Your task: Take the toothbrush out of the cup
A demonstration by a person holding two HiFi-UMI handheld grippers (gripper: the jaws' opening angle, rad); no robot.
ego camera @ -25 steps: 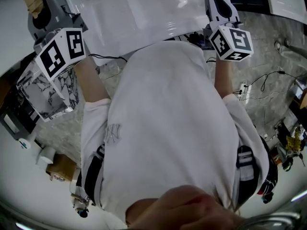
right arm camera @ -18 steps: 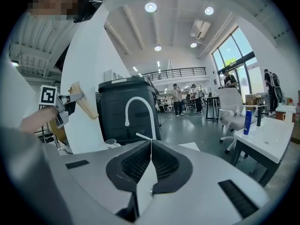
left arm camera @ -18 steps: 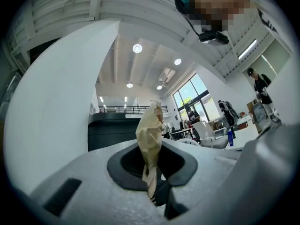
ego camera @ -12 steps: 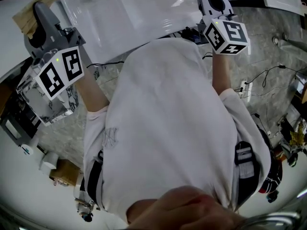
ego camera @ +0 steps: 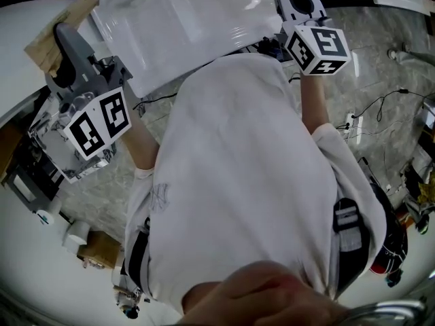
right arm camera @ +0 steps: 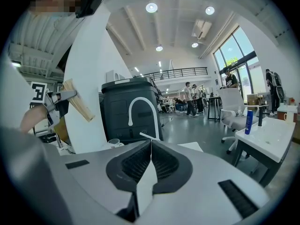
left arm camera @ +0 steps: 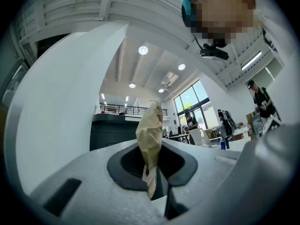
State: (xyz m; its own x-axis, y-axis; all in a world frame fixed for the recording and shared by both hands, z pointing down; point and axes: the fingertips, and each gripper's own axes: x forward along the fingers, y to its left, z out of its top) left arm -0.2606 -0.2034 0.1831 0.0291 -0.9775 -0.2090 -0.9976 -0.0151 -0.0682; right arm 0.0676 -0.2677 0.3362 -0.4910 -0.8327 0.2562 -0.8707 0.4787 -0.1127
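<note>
Left claw [left arm camera: 152,168] is clenching on the toothbrush [left arm camera: 150,135], which I'm reading as the tan, paper-wrapped-looking stick poking up between the dark pads, tilted a little. Right claw [right arm camera: 150,165] is clenched with nothing in it, pads meeting edge to edge. What's just changed: in the head view the left claw is swinging outward and lower in the picture than a second ago, away from the white glossy slab [ego camera: 177,26], and the tan stick is travelling with it. The right one is sitting where it was. I'm judging that the toothbrush is already clear of any cup, so the pull-out looks done and only carrying off or setting down is left. No cup is showing around the stick in any view. The only candidate is a small white cup [right arm camera: 114,143], standing on the surface in front of the dark cabinet [right arm camera: 129,111] with the white faucet [right arm camera: 140,108], well apart from the left claw; I can't tell if it's the task's cup. Pose: left claw is pointing slightly upward, forearm [ego camera: 139,141] stretching out to the person's left. The right claw is reaching forward and dipping slightly, beside the white shirt [ego camera: 238,168].
</note>
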